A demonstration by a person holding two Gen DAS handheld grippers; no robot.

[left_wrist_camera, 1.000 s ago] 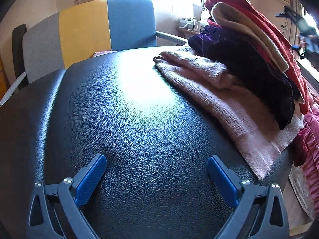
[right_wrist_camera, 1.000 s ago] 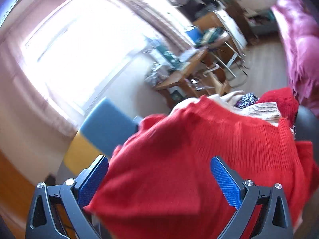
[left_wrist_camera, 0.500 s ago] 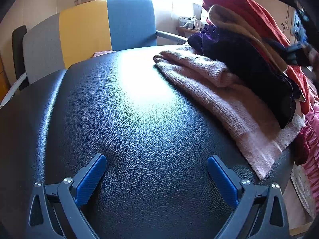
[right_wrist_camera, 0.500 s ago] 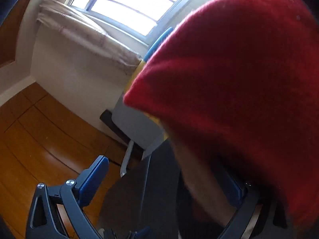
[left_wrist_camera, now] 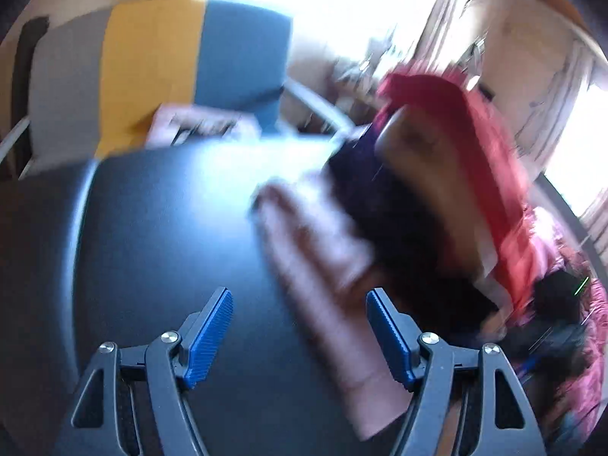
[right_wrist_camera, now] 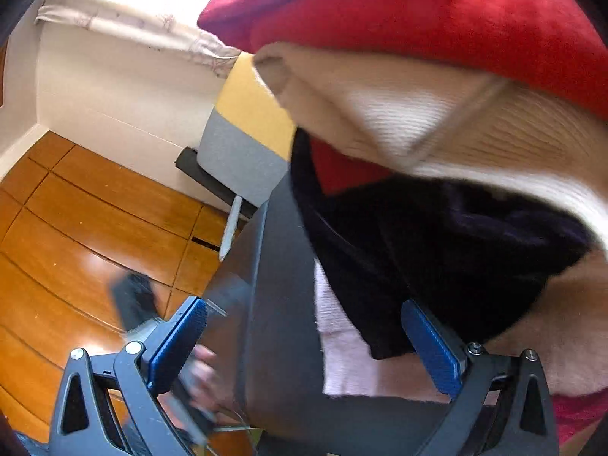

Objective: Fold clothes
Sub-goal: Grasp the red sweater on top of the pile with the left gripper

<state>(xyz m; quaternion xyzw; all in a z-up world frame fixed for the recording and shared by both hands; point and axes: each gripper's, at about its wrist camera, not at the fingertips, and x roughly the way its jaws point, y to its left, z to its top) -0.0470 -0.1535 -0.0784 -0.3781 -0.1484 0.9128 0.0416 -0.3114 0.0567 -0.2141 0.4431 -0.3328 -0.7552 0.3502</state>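
A pile of clothes lies on the right part of a black leather table (left_wrist_camera: pixel 159 228). A pink knit sweater (left_wrist_camera: pixel 326 285) is at the bottom, a dark purple garment (left_wrist_camera: pixel 399 220) and a beige one (left_wrist_camera: pixel 429 167) are above it, and a red sweater (left_wrist_camera: pixel 482 144) is on top. My left gripper (left_wrist_camera: pixel 298 338) is open and empty above the table, at the pink sweater's near edge. The view is blurred. My right gripper (right_wrist_camera: pixel 315 345) is open and empty at the pile's side, with the dark garment (right_wrist_camera: pixel 437 250), the beige one (right_wrist_camera: pixel 418 114) and the red sweater (right_wrist_camera: pixel 437 11) just ahead.
A chair with grey, yellow and blue panels (left_wrist_camera: pixel 159 76) stands behind the table. It also shows in the right wrist view (right_wrist_camera: pixel 247 140). A wooden floor (right_wrist_camera: pixel 83 228) lies beside the table (right_wrist_camera: pixel 281 304). Pink fabric (left_wrist_camera: pixel 570 250) hangs at the far right.
My left gripper has swung right toward the pile and its jaws stand closer together. My right gripper has dropped from the red sweater's top to the side of the pile.
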